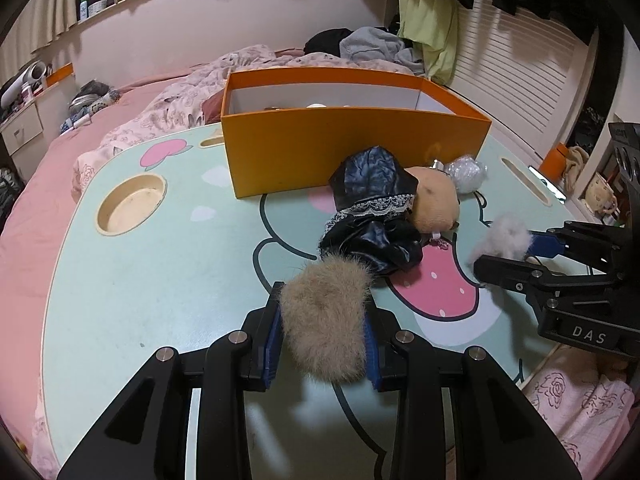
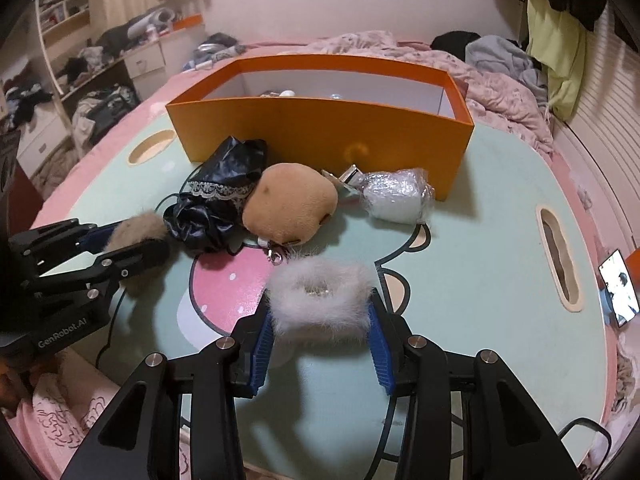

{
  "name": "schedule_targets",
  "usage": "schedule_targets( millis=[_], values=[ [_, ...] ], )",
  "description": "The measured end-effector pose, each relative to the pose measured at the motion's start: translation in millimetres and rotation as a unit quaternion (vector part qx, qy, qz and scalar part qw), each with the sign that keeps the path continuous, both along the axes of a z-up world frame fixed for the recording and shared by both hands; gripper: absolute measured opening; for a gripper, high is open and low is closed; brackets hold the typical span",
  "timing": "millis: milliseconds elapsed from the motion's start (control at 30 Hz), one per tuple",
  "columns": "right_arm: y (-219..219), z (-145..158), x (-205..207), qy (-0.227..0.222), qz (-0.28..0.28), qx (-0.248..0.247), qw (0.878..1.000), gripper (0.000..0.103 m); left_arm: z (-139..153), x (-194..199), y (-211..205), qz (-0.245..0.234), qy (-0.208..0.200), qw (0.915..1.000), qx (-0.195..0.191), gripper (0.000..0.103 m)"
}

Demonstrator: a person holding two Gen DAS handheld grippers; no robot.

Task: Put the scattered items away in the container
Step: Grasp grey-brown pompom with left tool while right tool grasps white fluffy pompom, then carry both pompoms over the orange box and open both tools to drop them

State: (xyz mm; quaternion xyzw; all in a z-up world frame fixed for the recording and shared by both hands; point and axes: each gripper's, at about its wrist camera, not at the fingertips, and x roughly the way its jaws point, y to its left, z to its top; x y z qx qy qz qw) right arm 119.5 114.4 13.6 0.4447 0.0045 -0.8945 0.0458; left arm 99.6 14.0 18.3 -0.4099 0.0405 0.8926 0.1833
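Progress looks partial: small items already lie inside the orange box [image 2: 320, 136], while a black satin pouch [image 2: 216, 208], tan plush [image 2: 290, 204] and wrapped bundle [image 2: 396, 196] remain on the desk [image 2: 480, 240] just before it. Left tool [image 1: 324, 340] is clamped on a brown fur scrunchie [image 1: 324, 320]; right tool [image 2: 320, 324] grips a white fur scrunchie [image 2: 320, 300], both short of the box.
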Motion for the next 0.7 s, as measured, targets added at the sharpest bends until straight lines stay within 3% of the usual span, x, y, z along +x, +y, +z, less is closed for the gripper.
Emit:
schedule_targets(
  millis=[267,433,700],
  values=[
    [3.2,7.5,0.7,0.007,-0.004,-0.012,1.0,0.041,6.9,1.5,5.2,-0.009,0.008,0.9998,-0.013,0.035],
    [6.0,20.7,-6.5,0.02,-0.011,-0.018,1.0,0.041,15.6,-7.3,6.0,-0.018,0.0,0.9998,-0.001,0.035],
    [10.5,61.7,-36.1,0.063,-0.011,-0.032,0.997,0.041,63.6,-39.4,25.8,-0.043,0.045,0.998,0.014,0.035]
  ],
)
